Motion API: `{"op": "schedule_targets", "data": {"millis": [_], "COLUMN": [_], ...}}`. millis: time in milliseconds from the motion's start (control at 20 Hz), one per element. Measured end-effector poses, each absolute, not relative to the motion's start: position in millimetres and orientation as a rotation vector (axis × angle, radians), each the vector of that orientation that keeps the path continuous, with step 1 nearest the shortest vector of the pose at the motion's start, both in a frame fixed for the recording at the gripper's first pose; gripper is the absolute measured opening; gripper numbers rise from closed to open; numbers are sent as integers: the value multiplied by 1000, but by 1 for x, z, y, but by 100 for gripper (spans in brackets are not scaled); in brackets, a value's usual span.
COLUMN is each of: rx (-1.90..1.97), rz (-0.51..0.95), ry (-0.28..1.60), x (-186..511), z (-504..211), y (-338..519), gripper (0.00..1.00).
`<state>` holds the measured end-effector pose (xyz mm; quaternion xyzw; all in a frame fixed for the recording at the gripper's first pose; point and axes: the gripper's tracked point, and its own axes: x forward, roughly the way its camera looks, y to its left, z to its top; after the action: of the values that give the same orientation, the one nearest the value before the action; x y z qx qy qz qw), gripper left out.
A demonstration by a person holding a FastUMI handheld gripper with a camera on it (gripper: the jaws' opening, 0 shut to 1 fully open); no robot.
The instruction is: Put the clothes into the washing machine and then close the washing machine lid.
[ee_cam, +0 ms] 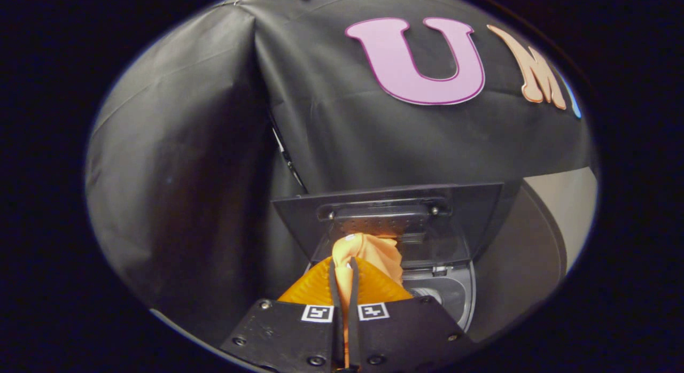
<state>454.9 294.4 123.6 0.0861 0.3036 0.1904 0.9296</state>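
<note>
So, gripper view: we've got the claw (344, 279) clenched on the orange garment (368, 255), both fingers pinching a fold of it with the rest bunched up just ahead of the tips. Right beyond that is the washing machine (454, 298), and its lid (390, 223) is standing open, tilted up behind the cloth. The round opening sits just ahead of the fingers and a bit to one side, partly hidden by the fabric.

Our read: we're mid first step, carrying the clothes over the machine, nothing dropped in yet. Next move probably calls for getting the bundle squarely over the opening, lowering it in, then letting go. Loose fabric could snag on the rim. Lid closing comes after.
</note>
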Motion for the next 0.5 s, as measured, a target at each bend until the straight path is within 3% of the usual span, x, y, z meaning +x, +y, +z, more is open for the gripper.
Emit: {"op": "schedule_targets", "data": {"millis": [300,500], "rx": [152,112], "rz": [394,332], "ry": [614,626], "x": [456,463], "z": [114,101], "y": [309,299], "gripper": [4,12]}}
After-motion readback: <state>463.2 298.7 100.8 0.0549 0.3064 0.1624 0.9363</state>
